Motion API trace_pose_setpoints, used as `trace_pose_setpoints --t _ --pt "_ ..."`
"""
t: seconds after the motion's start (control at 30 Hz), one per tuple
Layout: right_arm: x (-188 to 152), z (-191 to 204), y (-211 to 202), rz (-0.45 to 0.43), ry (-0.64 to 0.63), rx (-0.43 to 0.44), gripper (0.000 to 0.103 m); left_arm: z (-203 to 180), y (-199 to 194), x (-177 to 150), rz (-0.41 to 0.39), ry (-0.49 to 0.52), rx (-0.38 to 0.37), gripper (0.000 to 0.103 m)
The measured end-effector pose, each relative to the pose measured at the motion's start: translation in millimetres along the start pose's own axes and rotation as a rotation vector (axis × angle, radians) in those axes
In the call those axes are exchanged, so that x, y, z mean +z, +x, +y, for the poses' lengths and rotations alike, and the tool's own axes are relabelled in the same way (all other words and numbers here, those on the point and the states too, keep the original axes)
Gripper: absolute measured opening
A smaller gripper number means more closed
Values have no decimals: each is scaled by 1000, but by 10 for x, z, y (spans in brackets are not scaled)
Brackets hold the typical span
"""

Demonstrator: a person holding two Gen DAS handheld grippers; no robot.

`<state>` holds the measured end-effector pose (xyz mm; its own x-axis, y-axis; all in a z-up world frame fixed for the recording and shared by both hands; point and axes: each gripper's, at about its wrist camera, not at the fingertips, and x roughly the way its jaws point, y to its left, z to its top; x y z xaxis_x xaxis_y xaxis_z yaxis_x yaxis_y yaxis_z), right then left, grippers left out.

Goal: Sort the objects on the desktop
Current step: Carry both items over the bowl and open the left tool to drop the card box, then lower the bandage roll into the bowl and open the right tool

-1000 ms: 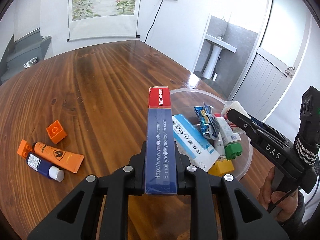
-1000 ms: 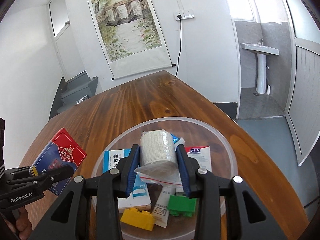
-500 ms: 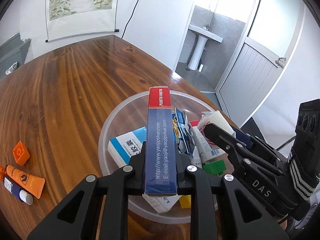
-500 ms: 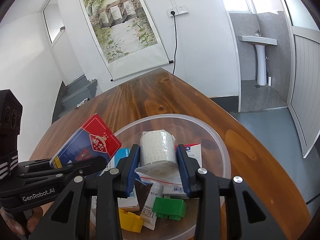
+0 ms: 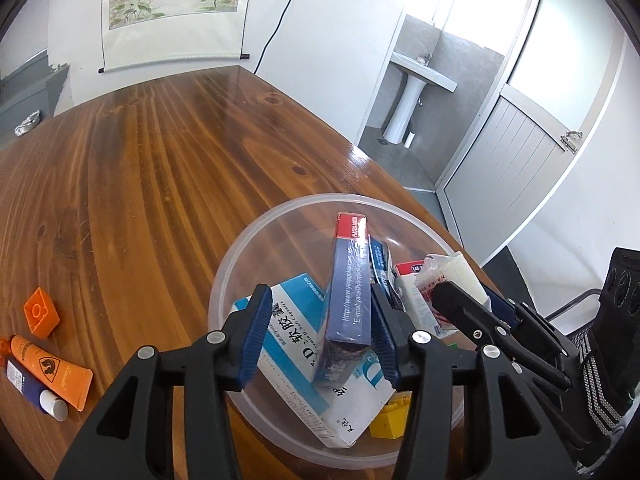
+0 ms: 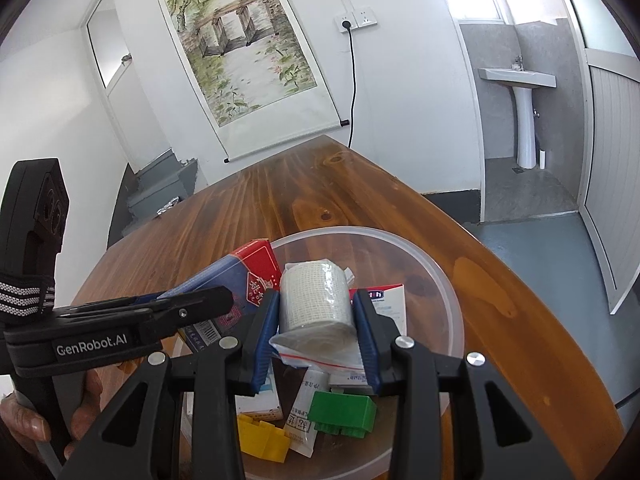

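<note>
My left gripper [image 5: 320, 332] is open over the clear plastic bowl [image 5: 256, 252]. The blue and red card box [image 5: 348, 292] leans free between its fingers, resting on a blue and white medicine box [image 5: 296, 344] in the bowl. My right gripper [image 6: 316, 328] is shut on a white bandage roll in a clear bag [image 6: 314, 308], held above the bowl [image 6: 448, 300]. The card box [image 6: 248, 280] and the left gripper's fingers [image 6: 188, 308] show at the left of the right wrist view.
The bowl also holds a green brick [image 6: 344, 414], a yellow brick [image 6: 264, 440] and small packets. On the wooden table [image 5: 140, 160] to the left lie an orange brick [image 5: 40, 312], an orange tube [image 5: 52, 368] and a blue tube [image 5: 28, 384].
My left gripper opened and let go of the card box, which now tilts in the bowl. The right gripper moved a little closer over the bowl with the bandage roll.
</note>
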<state>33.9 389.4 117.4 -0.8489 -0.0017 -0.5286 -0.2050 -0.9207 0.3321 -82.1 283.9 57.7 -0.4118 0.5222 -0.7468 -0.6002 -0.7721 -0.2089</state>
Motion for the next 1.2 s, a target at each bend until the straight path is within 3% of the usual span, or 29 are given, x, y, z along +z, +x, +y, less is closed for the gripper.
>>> trace_pose_setpoints --t 0.27,0.9,1.2 --pt "-9 -5 3 3 0 -4 41 121 -58 -18 -27 1 105 52" --pt "-91 167 54 44 -79 34 44 236 -115 -88 -38 -16 123 52" --pt "-71 131 -34 -7 -60 24 44 325 -219 -138 -47 -39 129 52"
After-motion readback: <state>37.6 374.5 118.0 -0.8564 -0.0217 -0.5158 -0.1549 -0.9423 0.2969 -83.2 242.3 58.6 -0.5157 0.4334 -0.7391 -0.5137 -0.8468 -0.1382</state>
